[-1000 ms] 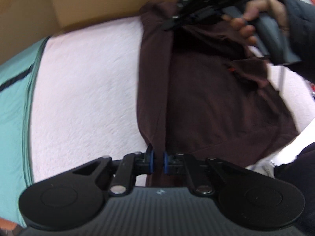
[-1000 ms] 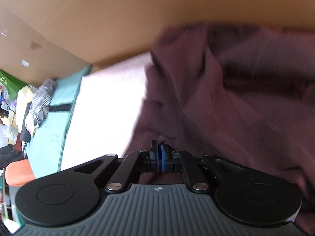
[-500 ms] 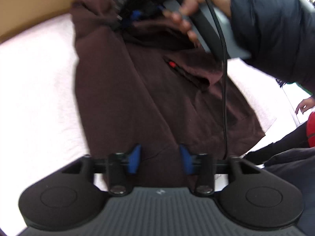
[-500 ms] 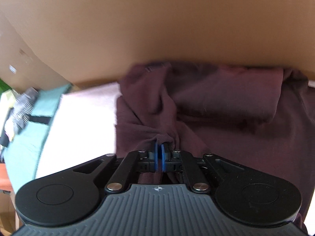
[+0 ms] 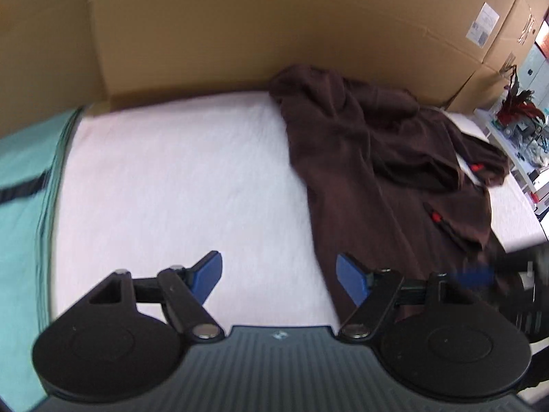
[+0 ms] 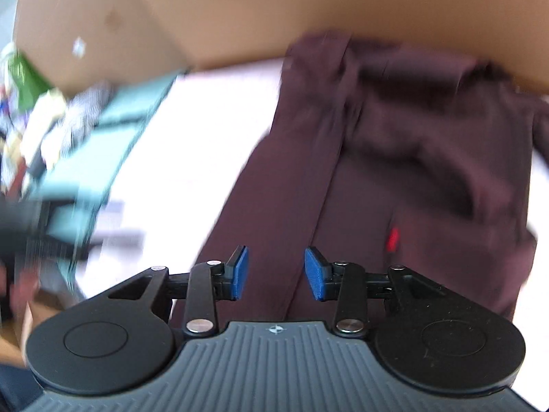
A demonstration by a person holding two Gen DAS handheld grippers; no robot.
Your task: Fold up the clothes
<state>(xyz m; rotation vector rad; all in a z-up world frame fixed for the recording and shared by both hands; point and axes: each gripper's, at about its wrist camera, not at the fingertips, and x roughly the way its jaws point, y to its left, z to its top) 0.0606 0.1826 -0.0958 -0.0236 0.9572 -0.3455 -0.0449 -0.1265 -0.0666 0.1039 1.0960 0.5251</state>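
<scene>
Since the earlier frames both grippers had let go of the dark maroon garment (image 5: pixel 374 175) and drawn back from it: the left gripper (image 5: pixel 278 278), previously pinched on the cloth's near hem, now hung with its blue pads well apart and still opening, nothing between them but the pale pink blanket (image 5: pixel 178 185) and, at the right pad, the garment's left margin; the right gripper (image 6: pixel 276 273), previously clamped on a bunched fold near the far edge, was likewise opening, its pads apart above the cloth and not pressing on it. The garment lay on the right half of the blanket, its far end against the cardboard wall (image 5: pixel 240 27) at the back edge and its near end running toward the front edge. One lengthwise fold appeared made (a straight long left margin and a seam-like line down the cloth in the right wrist view suggested a side turned in), yet the far end stayed heaped and rumpled, and a loose flap with small red tabs (image 5: pixel 436 217) lay toward the right edge. A teal sheet (image 5: pixel 24 185) bordered the blanket on the left. By this reading the fold was partly done: flattening the heap, tucking the flap and the crosswise folds remained.
</scene>
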